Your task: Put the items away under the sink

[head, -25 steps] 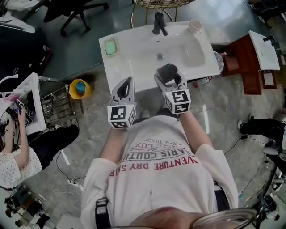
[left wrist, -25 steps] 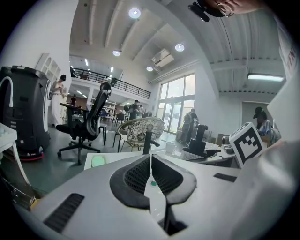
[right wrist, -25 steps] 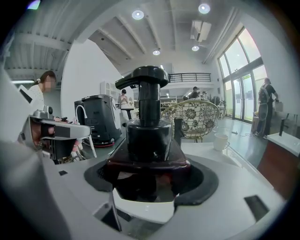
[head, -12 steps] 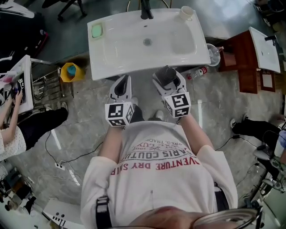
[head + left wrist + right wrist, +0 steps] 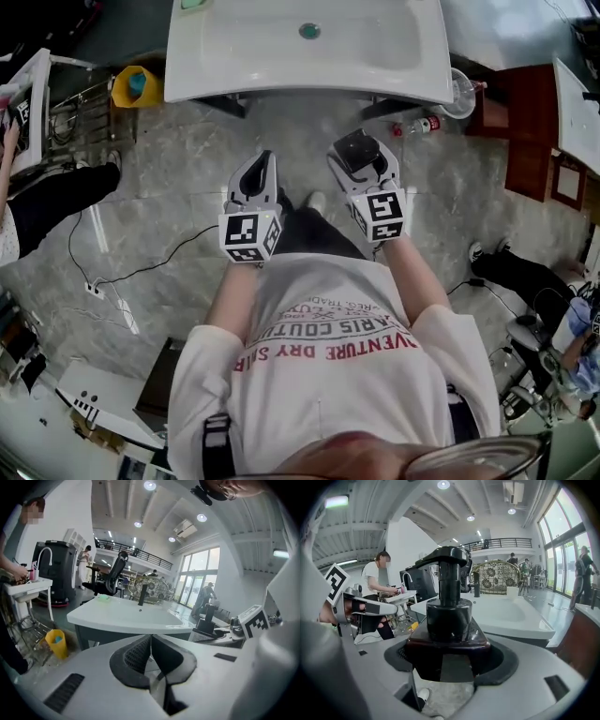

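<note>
Dark pump bottle (image 5: 447, 613) clamped in the right hand-held gripper (image 5: 359, 161).
It stands upright between the jaws, above the stone floor (image 5: 178, 178), near the white sink (image 5: 394, 61); the left hand-held gripper (image 5: 151, 641) beside it is pressed closed, holding nothing.

- The pump bottle (image 5: 449, 616) stands upright between the fingers (image 5: 502, 663) of the right gripper (image 5: 450, 658).
- The left gripper (image 5: 265, 161) sits just left of the right one, tips level.
- The sink (image 5: 281, 82) lies ahead of both pairs of fingers, apart from them.
- A faucet (image 5: 144, 594) stands at the sink's far edge, ahead of the left fingers.
- A bin (image 5: 136, 86) sits on the floor (image 5: 187, 187), ahead and left of the left fingers.
- A bottle (image 5: 419, 126) lies on the floor ahead and right of the right fingers, beside a container (image 5: 459, 94).
</note>
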`<action>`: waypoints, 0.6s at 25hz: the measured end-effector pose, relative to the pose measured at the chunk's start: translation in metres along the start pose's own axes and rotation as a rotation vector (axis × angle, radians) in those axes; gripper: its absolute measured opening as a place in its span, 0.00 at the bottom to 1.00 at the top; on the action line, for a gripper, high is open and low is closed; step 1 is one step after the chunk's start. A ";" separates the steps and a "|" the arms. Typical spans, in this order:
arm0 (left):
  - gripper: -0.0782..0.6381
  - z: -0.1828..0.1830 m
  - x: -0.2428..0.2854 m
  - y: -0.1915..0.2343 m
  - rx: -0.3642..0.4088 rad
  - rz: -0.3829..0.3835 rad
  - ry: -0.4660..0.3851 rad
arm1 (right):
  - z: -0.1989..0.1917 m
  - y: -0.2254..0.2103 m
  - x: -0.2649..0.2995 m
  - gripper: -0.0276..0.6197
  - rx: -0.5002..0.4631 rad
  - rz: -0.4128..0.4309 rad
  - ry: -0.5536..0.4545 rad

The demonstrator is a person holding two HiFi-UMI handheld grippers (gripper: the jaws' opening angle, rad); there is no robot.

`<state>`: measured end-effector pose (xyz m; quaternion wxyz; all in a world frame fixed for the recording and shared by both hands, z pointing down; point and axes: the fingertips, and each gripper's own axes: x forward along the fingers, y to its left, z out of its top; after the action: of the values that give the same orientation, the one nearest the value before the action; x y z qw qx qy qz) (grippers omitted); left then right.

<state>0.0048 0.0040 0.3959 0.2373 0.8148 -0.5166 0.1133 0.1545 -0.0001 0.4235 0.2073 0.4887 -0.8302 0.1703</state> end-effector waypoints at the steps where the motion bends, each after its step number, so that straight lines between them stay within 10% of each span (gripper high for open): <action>1: 0.15 -0.007 -0.001 0.004 0.001 0.011 0.006 | -0.007 -0.001 0.002 0.61 0.002 -0.003 -0.001; 15: 0.15 -0.124 0.078 0.112 0.072 0.075 -0.061 | -0.128 0.003 0.139 0.61 -0.047 0.034 -0.051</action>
<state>-0.0533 -0.0348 0.5666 0.1876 0.8058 -0.5496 0.1159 0.1136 -0.0396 0.6038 0.1946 0.4738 -0.8471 0.1420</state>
